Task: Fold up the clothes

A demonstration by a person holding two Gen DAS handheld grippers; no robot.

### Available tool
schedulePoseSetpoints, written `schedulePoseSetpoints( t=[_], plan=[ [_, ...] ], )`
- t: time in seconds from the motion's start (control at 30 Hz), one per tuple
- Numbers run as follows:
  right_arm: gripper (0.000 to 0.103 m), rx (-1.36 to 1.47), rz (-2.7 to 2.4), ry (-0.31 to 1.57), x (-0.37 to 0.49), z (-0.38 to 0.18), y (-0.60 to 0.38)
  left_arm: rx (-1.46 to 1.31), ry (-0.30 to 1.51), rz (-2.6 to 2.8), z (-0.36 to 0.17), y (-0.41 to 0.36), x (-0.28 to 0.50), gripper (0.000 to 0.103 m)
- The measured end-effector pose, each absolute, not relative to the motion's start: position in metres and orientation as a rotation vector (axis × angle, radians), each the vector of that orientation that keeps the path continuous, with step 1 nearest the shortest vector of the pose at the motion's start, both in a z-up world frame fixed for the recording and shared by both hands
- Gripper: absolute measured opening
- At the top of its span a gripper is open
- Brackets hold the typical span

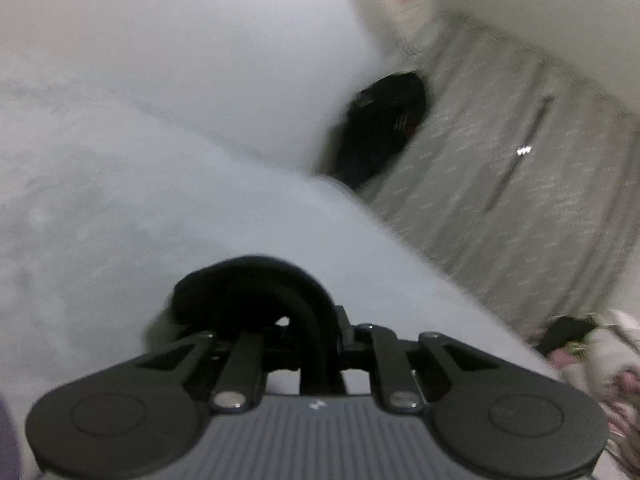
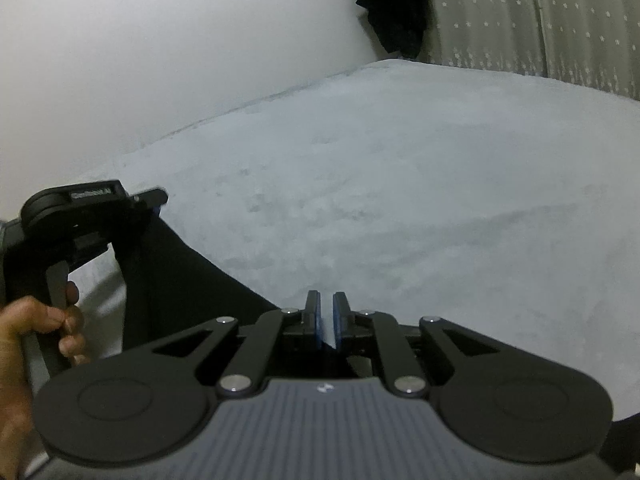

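My left gripper (image 1: 308,320) is shut on a black garment (image 1: 256,284), whose bunched fabric covers the fingers. In the right wrist view the left gripper (image 2: 156,204) is at the left, held by a hand, with the black garment (image 2: 176,280) hanging from it down toward my right gripper. My right gripper (image 2: 327,320) has its blue pads nearly together with a thin gap; the black cloth passes just under and behind the fingers, and whether they pinch it is hidden. Both are above the pale grey bed (image 2: 400,184).
A white wall (image 2: 180,32) runs along the bed's far side. Dark clothes (image 2: 396,12) hang in the corner next to a grey starred curtain (image 2: 520,20). A pile of pink and white clothes (image 1: 592,352) lies at the right in the left wrist view.
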State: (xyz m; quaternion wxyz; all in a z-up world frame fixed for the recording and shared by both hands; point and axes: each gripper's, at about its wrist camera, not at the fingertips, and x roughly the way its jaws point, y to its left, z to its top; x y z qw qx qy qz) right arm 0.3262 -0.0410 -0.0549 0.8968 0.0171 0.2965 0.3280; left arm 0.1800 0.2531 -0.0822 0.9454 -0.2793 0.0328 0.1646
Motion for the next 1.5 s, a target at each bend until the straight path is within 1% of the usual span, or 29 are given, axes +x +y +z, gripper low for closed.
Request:
schedulePoseSetpoints(
  t=[0.07, 0.1, 0.23, 0.27, 0.3, 0.33, 0.37, 0.4, 0.43, 0.47, 0.5, 0.6, 0.73, 0.8, 0.97, 1.07, 1.1, 1.3, 1.33, 1.4, 1.5],
  plan=[
    [0.012, 0.063, 0.685, 0.609, 0.327, -0.052, -0.044, -0.514, 0.026, 0.226, -0.076, 0.244, 0.178, 0.013],
    [0.012, 0.078, 0.690, 0.607, 0.328, -0.052, -0.044, -0.492, 0.035, 0.146, -0.074, 0.238, 0.179, 0.013],
    [0.013, 0.137, 0.700, 0.615, 0.332, -0.047, -0.053, -0.335, 0.248, -0.164, -0.069, 0.204, 0.194, 0.014],
    [0.014, 0.152, 0.700, 0.618, 0.333, -0.046, -0.056, -0.274, 0.316, -0.208, -0.071, 0.192, 0.199, 0.016],
    [0.015, 0.167, 0.697, 0.624, 0.335, -0.046, -0.059, -0.208, 0.388, -0.244, -0.074, 0.180, 0.204, 0.018],
    [0.019, 0.183, 0.690, 0.630, 0.337, -0.046, -0.061, -0.176, 0.437, -0.266, -0.077, 0.173, 0.208, 0.020],
    [0.024, 0.198, 0.678, 0.637, 0.339, -0.046, -0.064, -0.152, 0.481, -0.285, -0.081, 0.168, 0.212, 0.024],
    [0.028, 0.209, 0.665, 0.644, 0.341, -0.046, -0.068, -0.128, 0.525, -0.305, -0.084, 0.162, 0.215, 0.031],
    [0.035, 0.220, 0.656, 0.649, 0.343, -0.046, -0.071, -0.132, 0.538, -0.314, -0.084, 0.162, 0.215, 0.035],
    [0.039, 0.232, 0.647, 0.654, 0.344, -0.045, -0.074, -0.143, 0.544, -0.322, -0.083, 0.163, 0.214, 0.042],
    [0.039, 0.248, 0.650, 0.658, 0.345, -0.045, -0.077, -0.154, 0.550, -0.330, -0.082, 0.164, 0.212, 0.048],
    [0.041, 0.311, 0.669, 0.667, 0.349, -0.044, -0.086, -0.208, 0.562, -0.350, -0.078, 0.172, 0.209, 0.058],
    [0.042, 0.379, 0.677, 0.683, 0.350, -0.044, -0.094, -0.255, 0.558, -0.305, -0.065, 0.172, 0.205, 0.059],
    [0.042, 0.381, 0.671, 0.682, 0.349, -0.042, -0.095, -0.255, 0.536, -0.246, -0.054, 0.171, 0.205, 0.056],
    [0.042, 0.440, 0.686, 0.668, 0.349, -0.037, -0.106, -0.266, 0.502, -0.149, -0.028, 0.166, 0.217, 0.055],
    [0.042, 0.482, 0.689, 0.664, 0.352, -0.036, -0.111, -0.262, 0.593, -0.090, -0.029, 0.156, 0.247, 0.053],
    [0.042, 0.491, 0.687, 0.663, 0.352, -0.036, -0.112, -0.270, 0.622, -0.067, -0.031, 0.156, 0.256, 0.049],
    [0.042, 0.548, 0.685, 0.657, 0.353, -0.036, -0.121, -0.229, 0.739, 0.078, -0.046, 0.154, 0.287, 0.046],
    [0.042, 0.550, 0.684, 0.655, 0.353, -0.035, -0.121, -0.215, 0.754, 0.089, -0.050, 0.152, 0.292, 0.042],
    [0.042, 0.557, 0.685, 0.654, 0.353, -0.035, -0.122, -0.204, 0.772, 0.098, -0.055, 0.152, 0.297, 0.008],
    [0.042, 0.559, 0.681, 0.658, 0.355, -0.036, -0.120, -0.216, 0.735, 0.112, -0.055, 0.151, 0.299, 0.006]
  ],
)
